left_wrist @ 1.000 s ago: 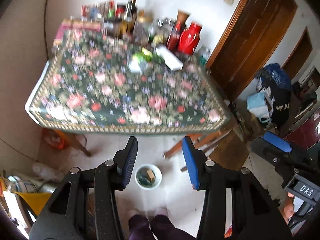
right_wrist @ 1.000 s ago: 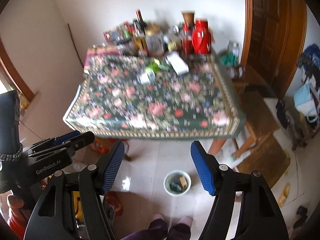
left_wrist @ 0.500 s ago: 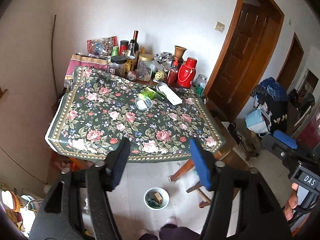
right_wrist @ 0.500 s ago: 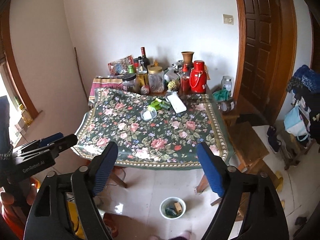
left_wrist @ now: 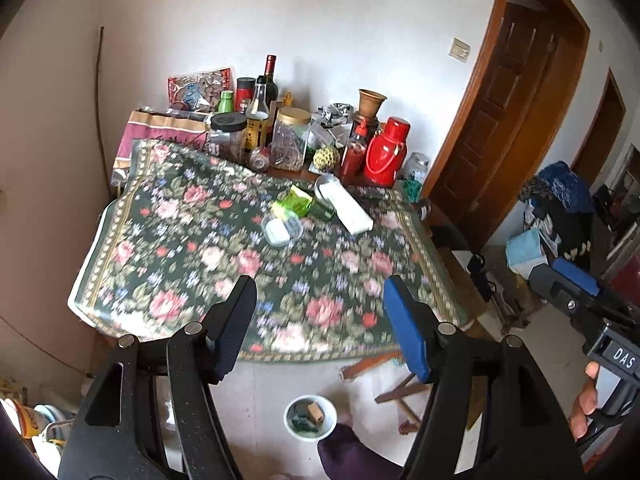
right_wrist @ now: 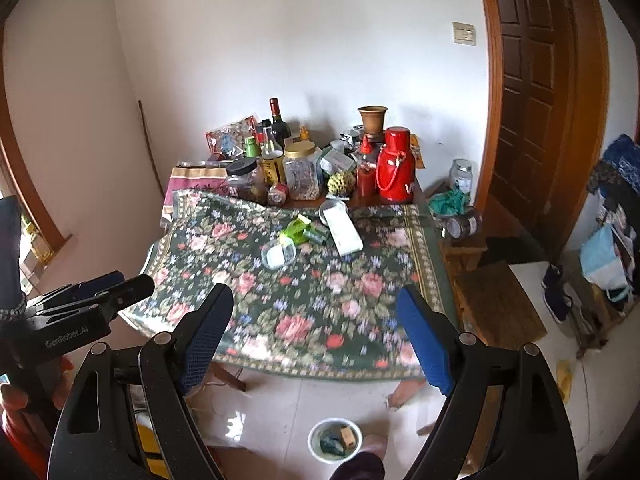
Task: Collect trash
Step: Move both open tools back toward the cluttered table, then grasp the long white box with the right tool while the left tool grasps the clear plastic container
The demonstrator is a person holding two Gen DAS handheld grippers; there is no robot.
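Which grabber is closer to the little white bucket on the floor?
About equal, perhaps the left. Both are open and well above the white bucket: the left hand-held gripper hangs over its left side, the right hand-held gripper to its right.

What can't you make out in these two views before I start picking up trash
- Floor bin contents: too small in both views.
- Clear container contents: blurred, left view especially.
- Bottle labels: too small.
- Near table edge: partly hidden behind left tongs and right tongs.
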